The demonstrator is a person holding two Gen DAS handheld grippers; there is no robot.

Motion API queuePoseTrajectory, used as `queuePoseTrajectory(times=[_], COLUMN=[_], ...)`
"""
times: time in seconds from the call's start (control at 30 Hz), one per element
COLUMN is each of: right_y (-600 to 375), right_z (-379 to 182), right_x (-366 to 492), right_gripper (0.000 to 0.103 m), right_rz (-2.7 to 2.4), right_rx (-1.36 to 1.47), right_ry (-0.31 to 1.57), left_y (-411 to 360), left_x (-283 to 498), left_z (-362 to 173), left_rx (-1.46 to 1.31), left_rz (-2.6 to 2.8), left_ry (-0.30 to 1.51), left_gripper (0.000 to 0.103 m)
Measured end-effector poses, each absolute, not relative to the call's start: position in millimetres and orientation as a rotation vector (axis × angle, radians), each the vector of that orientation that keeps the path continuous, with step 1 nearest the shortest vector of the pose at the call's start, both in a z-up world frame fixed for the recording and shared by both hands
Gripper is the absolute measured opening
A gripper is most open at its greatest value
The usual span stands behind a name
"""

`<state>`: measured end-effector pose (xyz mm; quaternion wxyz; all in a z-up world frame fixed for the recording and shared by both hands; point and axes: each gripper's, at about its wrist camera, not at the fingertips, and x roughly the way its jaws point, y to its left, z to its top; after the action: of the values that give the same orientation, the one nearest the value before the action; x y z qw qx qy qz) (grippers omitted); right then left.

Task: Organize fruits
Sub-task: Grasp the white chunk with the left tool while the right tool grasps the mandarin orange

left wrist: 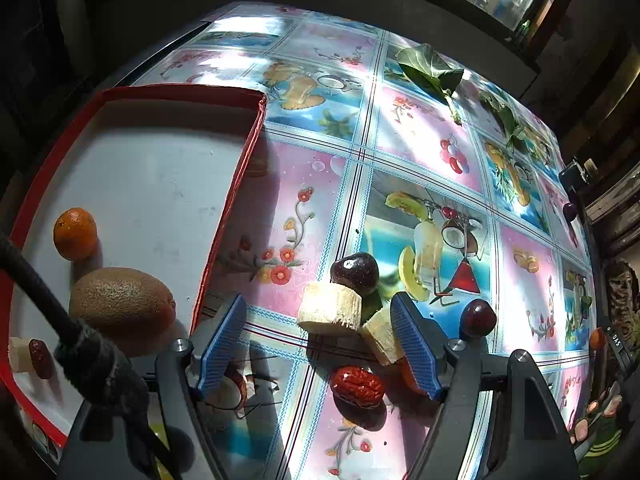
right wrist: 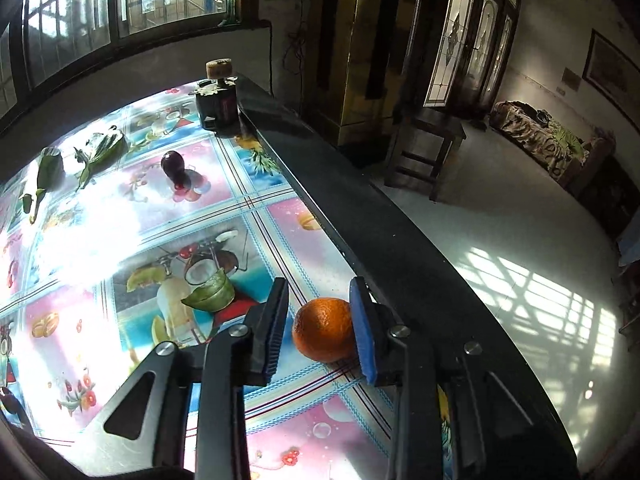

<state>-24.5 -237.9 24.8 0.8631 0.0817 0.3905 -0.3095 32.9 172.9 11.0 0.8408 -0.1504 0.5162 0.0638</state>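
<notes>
right gripper (right wrist: pixel 320 330) jaws nearly pinching tangerine (right wrist: pixel 325 330) beside table edge (right wrist: pixel 360 232); left gripper (left wrist: pixel 320 344) jaws spread.

Your left tool (left wrist: pixel 320 344), a black two-finger frame with ribbed blue pads (left wrist: pixel 222 346), points steeply down at the tabletop (left wrist: pixel 280 208). Its jaws stand wide apart and nothing is pressed between them; the right-hand pad lies just beside a pale cut piece of fruit (left wrist: pixel 380 336), though contact cannot be told. A black cable (left wrist: pixel 60 312) crosses the lower left of its view.

Your right tool (right wrist: pixel 320 330), of the same black and blue build, tilts down less steeply. Its jaws are drawn in around a small round orange citrus fruit (right wrist: pixel 322 330): the right pad touches the peel, while a slim gap shows at the left pad.
</notes>
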Motion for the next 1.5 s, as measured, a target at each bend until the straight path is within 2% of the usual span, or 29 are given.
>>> queuePoseTrajectory(times=[0.1,0.27,0.37,0.43,0.47,0.53,0.6,0.63,0.7,0.73,0.8,0.97,1.07,1.13,1.2,1.3,1.5], right_y=[-237,-254,-259,-258,-257,-251,-245,-241,-229,-223,-208,-177,-160,-153,-147,-143,-137], right_z=[22,11,2,2,2,2,1,1,3,5,6,9,13,17,20,23,30], right_x=[-19,-13,-13,-16,-17,-18,-20,-21,-23,-25,-26,-32,-34,-35,-38,-38,-44], right_gripper=[0.034,0.041,0.046,0.044,0.039,0.039,0.039,0.039,0.039,0.039,0.039,0.039,0.039,0.039,0.039,0.039,0.039], right_rz=[-0.669,-0.707,-0.696,-0.67,-0.639,-0.598,-0.541,-0.511,-0.433,-0.394,-0.337,-0.241,-0.205,-0.188,-0.176,-0.164,-0.148], right_rx=[0.148,0.183,0.212,0.228,0.248,0.257,0.283,0.297,0.319,0.326,0.324,0.316,0.295,0.288,0.276,0.271,0.265], right_ry=[0.832,0.886,0.916,0.909,0.904,0.899,0.891,0.888,0.88,0.877,0.88,0.889,0.884,0.879,0.876,0.88,0.87], left_y=[175,182,184,184,184,185,185,186,188,191,195,190,186,187,191,204,192], left_x=[35,34,32,30,29,29,29,28,28,28,28,30,39,43,42,35,28], left_z=[10,6,6,8,8,10,12,12,11,9,5,7,8,9,10,1,3], left_rx=[-0.327,-0.38,-0.382,-0.369,-0.374,-0.385,-0.379,-0.375,-0.39,-0.402,-0.417,-0.387,-0.378,-0.392,-0.376,-0.393,-0.276], left_rz=[0.121,0.079,0.054,0.032,0.011,-0.007,-0.011,-0.014,-0.024,-0.024,-0.03,-0.038,-0.065,-0.084,-0.072,-0.095,-0.08], left_ry=[1.089,1.11,1.114,1.105,1.105,1.104,1.102,1.105,1.109,1.117,1.13,1.127,1.124,1.135,1.148,1.172,1.17], left_gripper=[0.075,0.075,0.071,0.062,0.059,0.044,0.033,0.032,0.035,0.047,0.059,0.059,0.054,0.042,0.035,0.041,0.039])
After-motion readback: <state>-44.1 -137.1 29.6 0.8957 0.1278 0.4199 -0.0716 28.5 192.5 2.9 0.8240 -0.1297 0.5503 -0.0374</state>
